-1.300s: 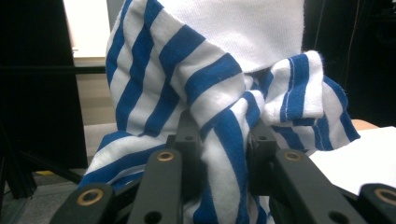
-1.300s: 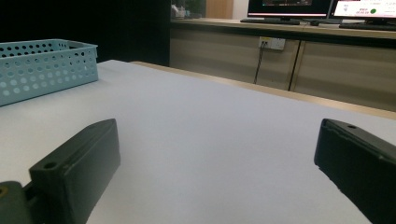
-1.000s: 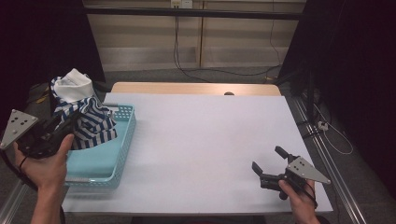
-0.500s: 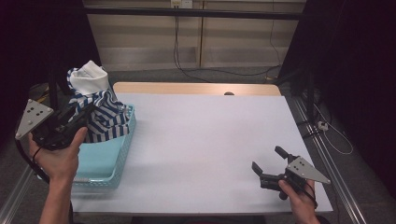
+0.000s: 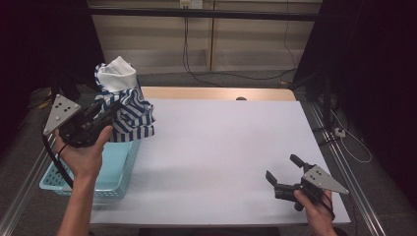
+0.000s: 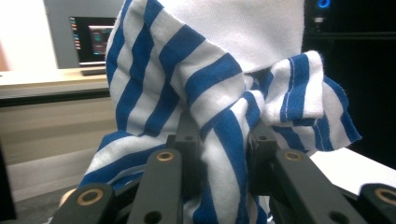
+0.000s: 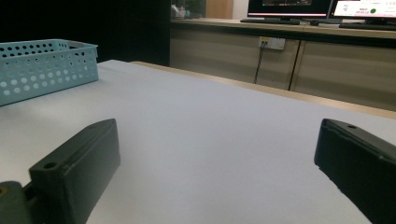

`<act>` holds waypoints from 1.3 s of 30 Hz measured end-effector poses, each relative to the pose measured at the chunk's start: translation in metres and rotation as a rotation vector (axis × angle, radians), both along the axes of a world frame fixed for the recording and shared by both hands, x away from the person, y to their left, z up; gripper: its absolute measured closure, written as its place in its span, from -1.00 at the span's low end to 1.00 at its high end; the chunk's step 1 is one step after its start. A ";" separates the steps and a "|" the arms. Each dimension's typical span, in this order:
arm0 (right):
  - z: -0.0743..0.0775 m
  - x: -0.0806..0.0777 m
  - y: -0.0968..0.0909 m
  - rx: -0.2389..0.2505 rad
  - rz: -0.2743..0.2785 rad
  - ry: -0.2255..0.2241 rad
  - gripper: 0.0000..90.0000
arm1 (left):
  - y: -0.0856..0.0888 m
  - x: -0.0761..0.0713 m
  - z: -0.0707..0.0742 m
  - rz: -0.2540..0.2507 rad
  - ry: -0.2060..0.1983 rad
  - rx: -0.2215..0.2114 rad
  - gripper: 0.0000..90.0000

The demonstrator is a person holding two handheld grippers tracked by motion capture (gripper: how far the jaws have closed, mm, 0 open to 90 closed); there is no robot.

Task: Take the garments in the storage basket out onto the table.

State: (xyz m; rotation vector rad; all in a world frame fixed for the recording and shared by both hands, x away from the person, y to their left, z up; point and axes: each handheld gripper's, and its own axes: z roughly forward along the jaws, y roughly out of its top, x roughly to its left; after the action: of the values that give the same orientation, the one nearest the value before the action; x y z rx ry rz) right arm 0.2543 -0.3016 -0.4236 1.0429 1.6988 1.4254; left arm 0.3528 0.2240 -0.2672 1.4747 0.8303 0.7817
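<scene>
A blue-and-white striped cloth [image 5: 124, 101] hangs in the air above the far end of the light blue basket [image 5: 112, 172] at the table's left. My left gripper [image 5: 112, 112] is shut on it; in the left gripper view the black jaws pinch a bunched fold of the striped cloth [image 6: 219, 140], which drapes over them and hides most of what lies beyond. My right gripper [image 5: 284, 171] rests low near the table's front right corner, its jaws wide apart with nothing between them, as the right gripper view also shows [image 7: 215, 168].
The white table [image 5: 221, 142] spreads between the two hands. The perforated basket [image 7: 44, 67] stands at the left edge. A wooden strip runs along the table's far edge, with cabinets and hanging cables behind. Dark curtains flank both sides.
My left hand has lifted the striped cloth up out of the basket and carried it rightward and away, toward the table. The right hand has stayed where it was.
</scene>
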 end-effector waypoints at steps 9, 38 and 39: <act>0.000 0.000 0.001 -0.002 -0.001 0.007 -1.00 | -0.022 0.009 0.001 -0.048 -0.008 -0.041 0.60; 0.000 -0.001 0.000 0.000 0.001 0.008 -1.00 | -0.092 0.040 -0.015 -0.213 0.064 -0.012 0.60; 0.000 -0.001 0.000 -0.001 0.002 0.007 -1.00 | -0.094 0.041 -0.016 -0.217 0.073 -0.019 0.60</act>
State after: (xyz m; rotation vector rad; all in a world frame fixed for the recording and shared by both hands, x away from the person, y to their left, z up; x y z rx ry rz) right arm 0.2529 -0.3015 -0.4239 1.0472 1.7061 1.4233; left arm 0.3943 0.1301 -0.2832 1.5543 0.7154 0.5593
